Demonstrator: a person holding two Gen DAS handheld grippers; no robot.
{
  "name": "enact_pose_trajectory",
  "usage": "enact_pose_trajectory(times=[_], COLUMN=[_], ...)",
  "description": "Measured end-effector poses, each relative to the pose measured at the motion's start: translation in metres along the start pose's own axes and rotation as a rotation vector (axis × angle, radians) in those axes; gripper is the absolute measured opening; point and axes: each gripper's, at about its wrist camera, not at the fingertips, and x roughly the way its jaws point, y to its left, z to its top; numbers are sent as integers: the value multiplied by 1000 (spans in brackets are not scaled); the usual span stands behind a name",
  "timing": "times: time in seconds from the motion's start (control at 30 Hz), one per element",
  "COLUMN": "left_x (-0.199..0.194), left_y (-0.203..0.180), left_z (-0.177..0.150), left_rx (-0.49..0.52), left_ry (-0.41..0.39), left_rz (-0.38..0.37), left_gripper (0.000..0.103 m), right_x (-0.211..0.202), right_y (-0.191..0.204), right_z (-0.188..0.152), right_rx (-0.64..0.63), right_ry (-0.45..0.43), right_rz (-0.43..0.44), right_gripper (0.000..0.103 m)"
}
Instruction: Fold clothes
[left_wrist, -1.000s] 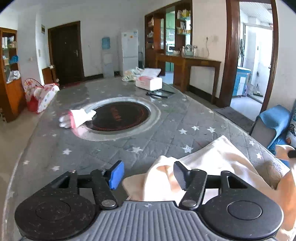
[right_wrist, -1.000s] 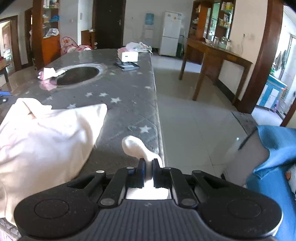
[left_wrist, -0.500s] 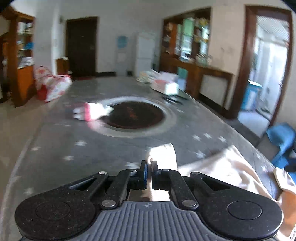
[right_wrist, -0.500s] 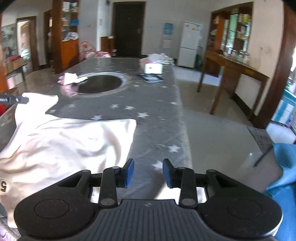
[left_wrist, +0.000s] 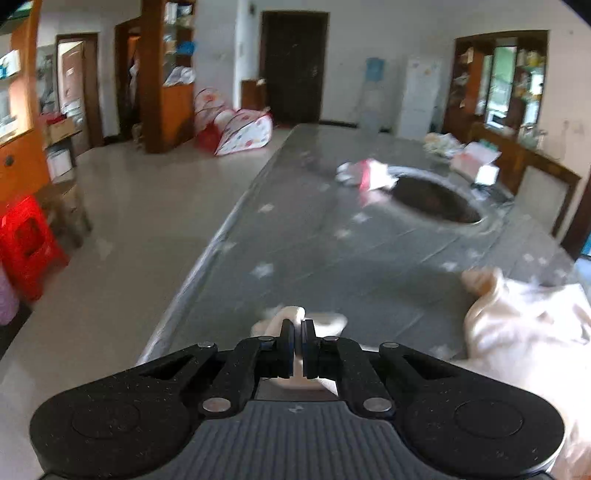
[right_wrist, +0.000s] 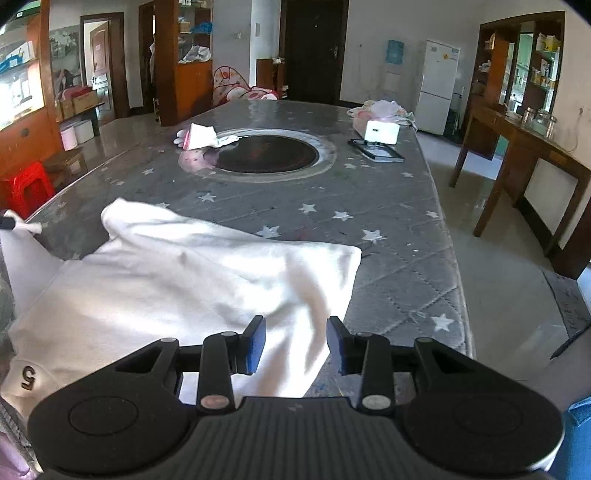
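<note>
Your left gripper (left_wrist: 297, 328) is pinching a fold of the cream garment (right_wrist: 192, 280), its fingers (left_wrist: 285, 343) pressing together on the cloth near the desk's (right_wrist: 388, 258) left edge. Your right gripper (right_wrist: 296, 334) is hovering over the garment's near right corner, fingers spread, nothing pressing between them. The garment is lying spread across the near end of the star-patterned desk.

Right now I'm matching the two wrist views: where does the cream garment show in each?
Left wrist: the cream garment lies at lower right, a corner pinched at bottom centre.
Right wrist: it fills the lower left.
Shared landmark: the round black cooktop in the table.
</note>
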Motion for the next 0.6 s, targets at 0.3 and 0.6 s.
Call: enact_pose_trajectory(times=[0.3, 0.6], left_x=[-8, -1], left_y=[22, -22], left_z=[0, 44], left_rx=[-13, 25], left_ry=[73, 32], left_rz=[61, -158], left_gripper=[36, 49], right_x=[19, 57], right_y=[-14, -39], right_z=[15, 42], right_rx=[53, 181], right_ry=[16, 36], right_rz=[13, 48], right_gripper=[36, 35])
